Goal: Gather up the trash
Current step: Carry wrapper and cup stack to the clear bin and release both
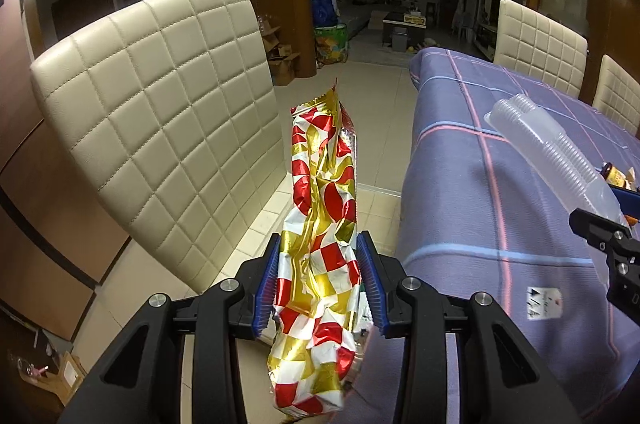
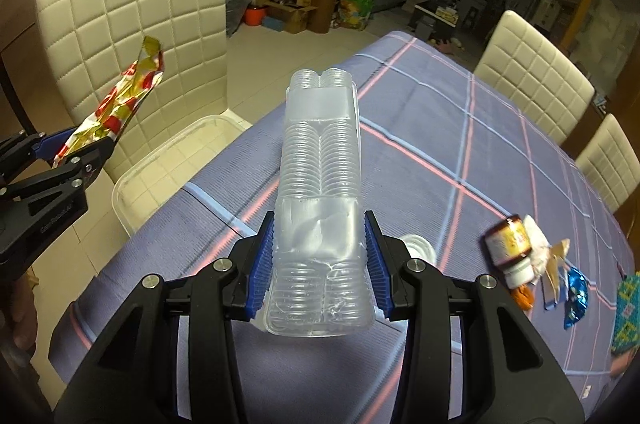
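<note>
A crinkled red, gold and white foil wrapper (image 1: 320,184) stands up between the blue pads of my left gripper (image 1: 319,244), which is shut on it. The wrapper hangs off the table's left edge, in front of a cream chair. My right gripper (image 2: 320,220) is shut on a clear ribbed plastic tray (image 2: 320,152) and holds it over the purple checked tablecloth (image 2: 440,144). In the right wrist view the left gripper (image 2: 86,148) and the wrapper (image 2: 128,92) show at the left. The tray (image 1: 552,152) also shows at the right of the left wrist view.
A clear plastic tub (image 2: 120,192) sits low by the table's left edge, before the cream quilted chair (image 2: 132,16). A small brown bottle (image 2: 510,244), a blue wrapper (image 2: 576,292) and other scraps lie at the table's right. More chairs (image 2: 532,64) stand on the far side.
</note>
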Demonstrator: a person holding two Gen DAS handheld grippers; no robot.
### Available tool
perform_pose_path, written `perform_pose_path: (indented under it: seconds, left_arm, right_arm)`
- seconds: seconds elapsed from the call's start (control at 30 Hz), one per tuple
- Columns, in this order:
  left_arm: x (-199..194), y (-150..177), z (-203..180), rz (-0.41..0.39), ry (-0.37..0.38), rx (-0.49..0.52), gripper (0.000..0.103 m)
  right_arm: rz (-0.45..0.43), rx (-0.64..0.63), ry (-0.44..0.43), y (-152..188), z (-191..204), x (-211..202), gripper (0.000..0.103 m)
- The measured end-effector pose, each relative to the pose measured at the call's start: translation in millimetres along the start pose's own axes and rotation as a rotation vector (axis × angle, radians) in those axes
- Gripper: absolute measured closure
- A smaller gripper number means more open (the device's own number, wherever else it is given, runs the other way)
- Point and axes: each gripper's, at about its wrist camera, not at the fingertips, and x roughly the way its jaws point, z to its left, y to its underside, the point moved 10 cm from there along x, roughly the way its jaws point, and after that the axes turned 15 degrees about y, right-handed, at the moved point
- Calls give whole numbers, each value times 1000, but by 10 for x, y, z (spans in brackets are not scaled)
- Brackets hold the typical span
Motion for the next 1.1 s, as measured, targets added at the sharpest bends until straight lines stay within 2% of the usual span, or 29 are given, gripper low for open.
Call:
perform_pose_path:
  seconds: [0.07,0.13,0.17,0.2,0.23,0.33,0.5,0.7,0.93,1.0,1.1]
  left_arm:
    - [76,-36,46,1,-11,-2,55]
    - [142,-58,62,4,2,-5,53]
    - [176,-56,70,11,11,-10,42]
    - [204,-58,87,16,17,-19,23]
    - [224,-60,115,14,20,-34,20]
    - [270,-18,217,19,27,-70,19]
    - [283,106,434,39,-2,-115,19]
    - [156,234,664,37,-75,-129,19]
    - [-9,270,891,21,-117,-163,19]
    - [-52,270,943,15,-127,-174,19]
    - [-88,270,991,10,-135,-186,19]
  right_arm:
    - [7,-8,-1,-20,47,53,59]
    - [13,-14,0,-30,84,98,59]
    - [15,-18,-1,-39,98,122,59]
    - [16,-20,1,-47,101,147,59]
    - [17,-22,2,-49,105,160,59]
    - [23,-29,1,-71,133,207,59]
    - [17,-69,-18,-132,326,246,59]
    - [-9,-120,-59,-248,622,204,59]
    - [-30,-149,-110,-411,949,170,58]
    - [-42,-158,-114,-453,1032,153,56]
    - [-69,-160,-120,-521,1108,125,44]
